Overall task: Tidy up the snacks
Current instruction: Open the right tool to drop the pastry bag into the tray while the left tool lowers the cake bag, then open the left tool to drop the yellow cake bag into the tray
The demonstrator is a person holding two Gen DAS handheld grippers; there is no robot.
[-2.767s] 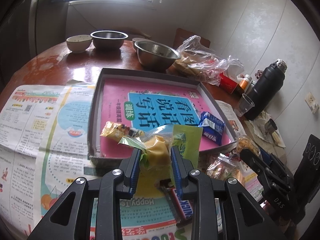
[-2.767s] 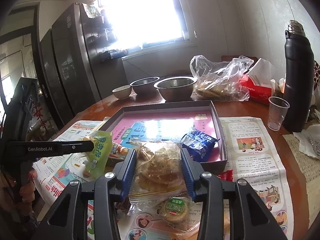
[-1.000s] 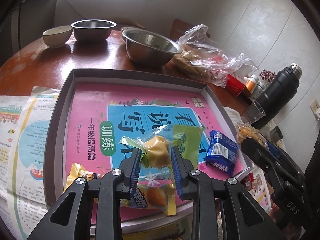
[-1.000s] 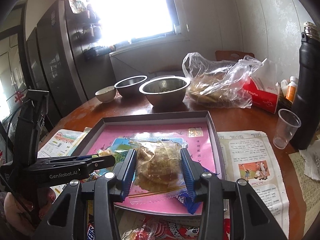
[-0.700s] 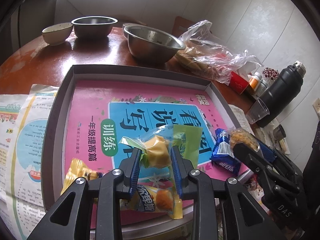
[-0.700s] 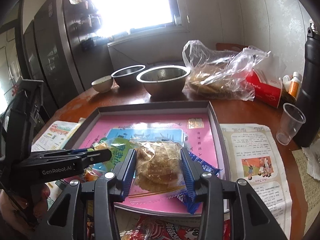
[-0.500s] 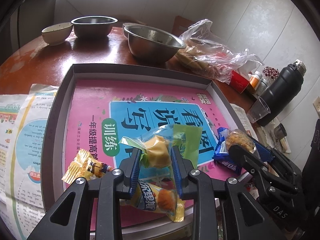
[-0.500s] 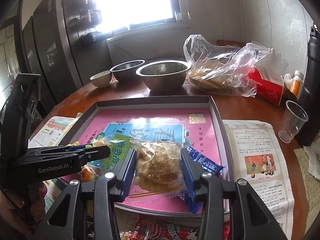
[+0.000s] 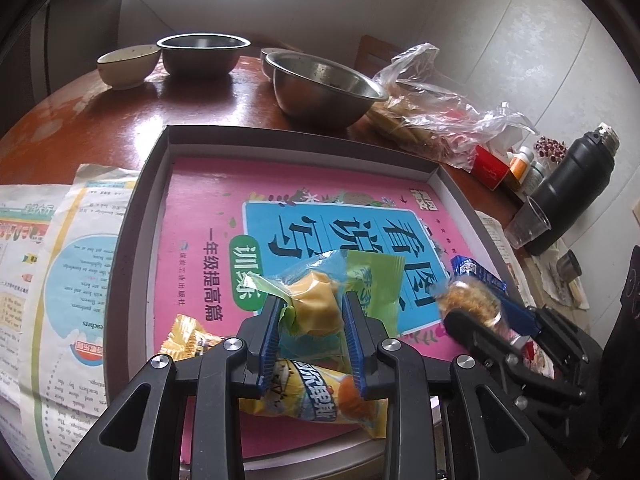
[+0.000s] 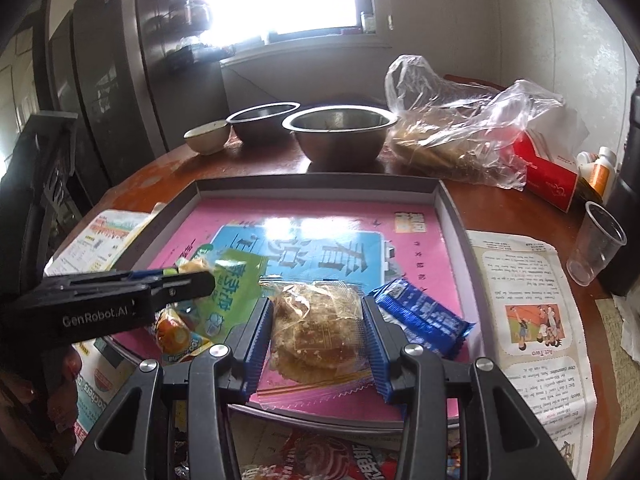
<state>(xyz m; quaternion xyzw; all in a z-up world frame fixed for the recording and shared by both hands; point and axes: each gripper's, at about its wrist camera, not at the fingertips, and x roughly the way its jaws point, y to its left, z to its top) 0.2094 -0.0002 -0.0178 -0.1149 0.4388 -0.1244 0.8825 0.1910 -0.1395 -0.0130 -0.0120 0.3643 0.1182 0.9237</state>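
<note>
Pinching a green-and-clear wrapped yellow pastry, your left gripper hangs over the shallow grey cardboard tray lined with a pink workbook cover — above its six o'clock edge. Your right gripper clamps a clear-wrapped brown flaky cake over that same near edge. Inside the tray lie a blue foil biscuit packet at four o'clock and a yellow-orange snack packet at six.

- The left gripper has carried its green-wrapped snack from the newspaper to above the tray.
- The right gripper has brought its clear cookie packet over the tray, beside the blue packet.
</note>
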